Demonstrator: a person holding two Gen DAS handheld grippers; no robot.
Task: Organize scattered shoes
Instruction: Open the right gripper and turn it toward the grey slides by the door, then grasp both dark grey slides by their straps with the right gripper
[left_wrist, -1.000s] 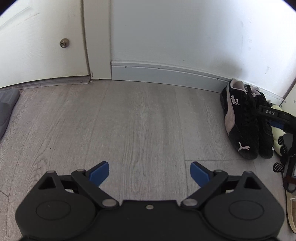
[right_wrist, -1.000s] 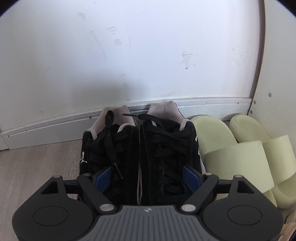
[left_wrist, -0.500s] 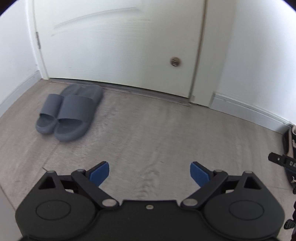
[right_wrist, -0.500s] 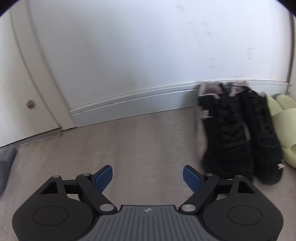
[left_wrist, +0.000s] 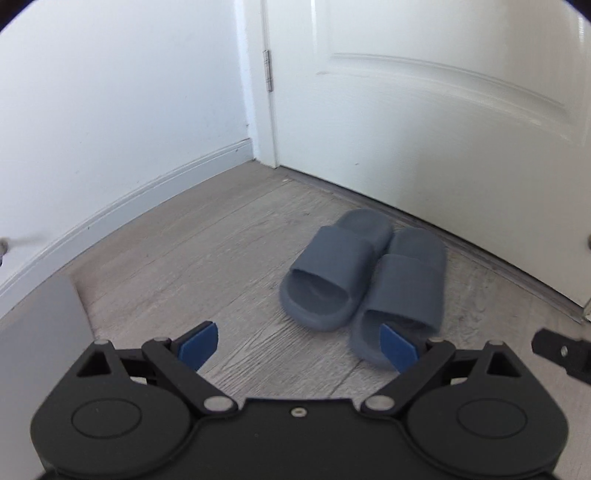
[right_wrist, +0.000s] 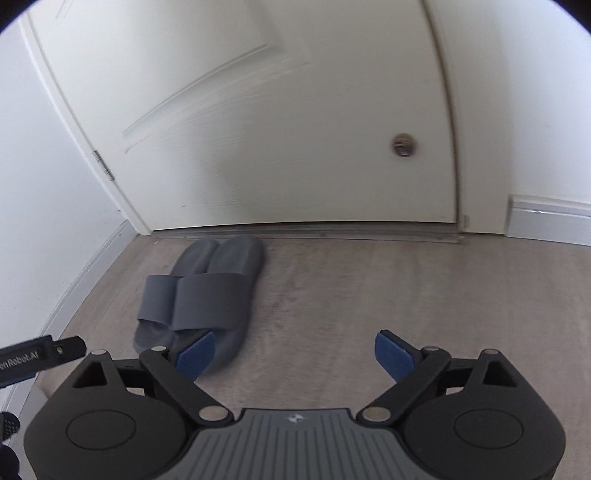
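Both grippers have swung away from the black sneakers and pale green slides by the wall and now face the closed door (right_wrist: 258, 110), where a pair of grey slides (left_wrist: 362, 280) lies on the wood floor (left_wrist: 221, 258).

From the left wrist view, the left gripper (left_wrist: 297, 343) has its jaws spread wide with nothing between them. The pair sits ahead of the jaws and toward the right-hand one: the nearer slide's heel end shows just behind the right blue pad (left_wrist: 399, 349), while the other slide lies a little farther out, touching its partner side by side. Bare floor fills the gap in front of the left pad.

From the right wrist view, the right gripper (right_wrist: 293, 352) is empty and its jaws are opening. Here the grey slides (right_wrist: 207, 291) lie ahead and off to the left-hand jaw, their near end showing just behind that pad; in front of the right-hand jaw there is only floor up to the door sill.

The step in hand looks like the approach to this pair. To do it well, each gripper should probably centre on one slide first, so the strap or sidewall falls between the pads rather than beside them. Soft foam will likely give, so a firm, low grip across the strap seems safest.
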